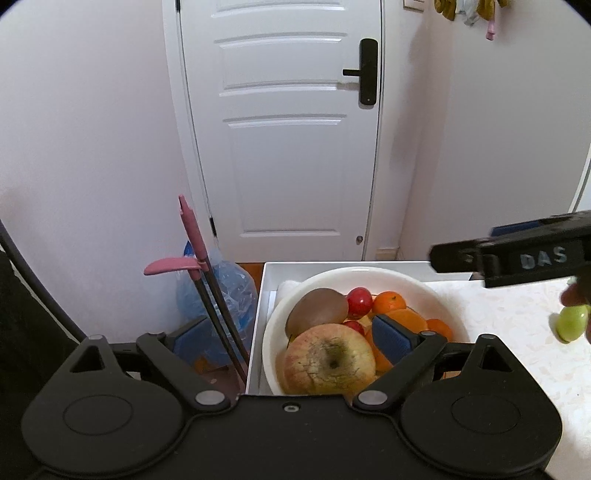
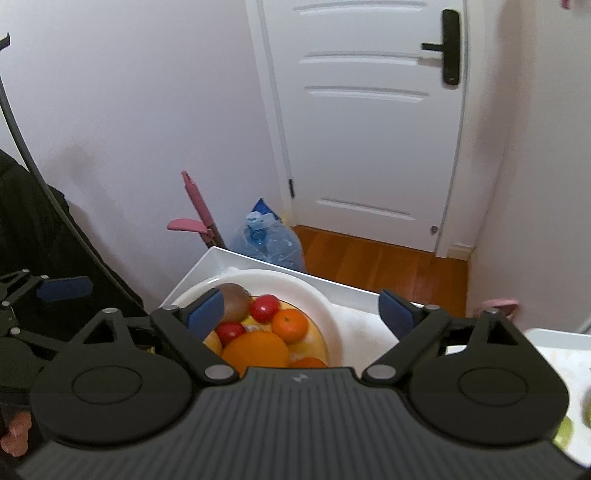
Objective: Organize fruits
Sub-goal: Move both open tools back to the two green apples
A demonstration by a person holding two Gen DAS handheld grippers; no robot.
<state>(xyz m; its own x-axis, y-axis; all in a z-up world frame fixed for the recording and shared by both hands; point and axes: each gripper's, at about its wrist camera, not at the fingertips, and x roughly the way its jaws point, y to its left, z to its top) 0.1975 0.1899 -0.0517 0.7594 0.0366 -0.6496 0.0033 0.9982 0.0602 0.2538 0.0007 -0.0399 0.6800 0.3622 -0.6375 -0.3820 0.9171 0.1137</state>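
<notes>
Both my left jaws [image 1: 291,341] and right jaws [image 2: 301,308] stood wide and empty above the white bowl [image 1: 436,295], where the apple [image 1: 328,363], kiwi [image 1: 317,310] and oranges [image 2: 255,349] lay heaped. I judged the pile could shift and spill fruit onto the tabletop [image 1: 517,332] if I nudged it.

**A pale room corner with a white door**

A white panelled door [image 1: 284,122] with a black lever handle [image 1: 364,72] stands in plain pale walls [image 1: 85,129]. Below it the floor [image 2: 373,258] is warm brown wood. In the corner by the door sits a large blue water bottle [image 2: 267,240], with a pink-handled cleaning tool [image 1: 192,236] leaning just beside it. Some cloth items [image 1: 465,9] hang high on the right-hand wall. The light is soft and even.
</notes>
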